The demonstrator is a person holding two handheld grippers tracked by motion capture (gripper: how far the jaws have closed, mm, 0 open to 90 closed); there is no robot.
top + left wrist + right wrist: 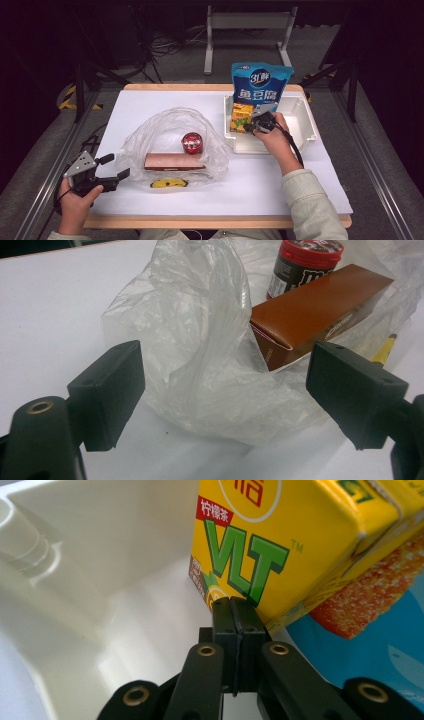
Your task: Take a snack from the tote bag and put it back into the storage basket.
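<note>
A white table [145, 102] bears a red-lidded dark jar [192, 142] near its middle, with a long brown box [174, 161] lying just nearer than it. A yellow object [169, 184] lies nearer still. A blue snack pouch [261, 85] stands upright far right. Cables [165, 47] and a grey metal stand [247, 22] sit on the floor beyond.

A box [174, 161] and a jar [192, 143] lay in the bag [150, 131] at left, the jar farther; right, a bin [300, 117] held a carton [241, 116] and pouch [261, 85].

Bright table, dark surround — soft, blurry close-ups
</note>
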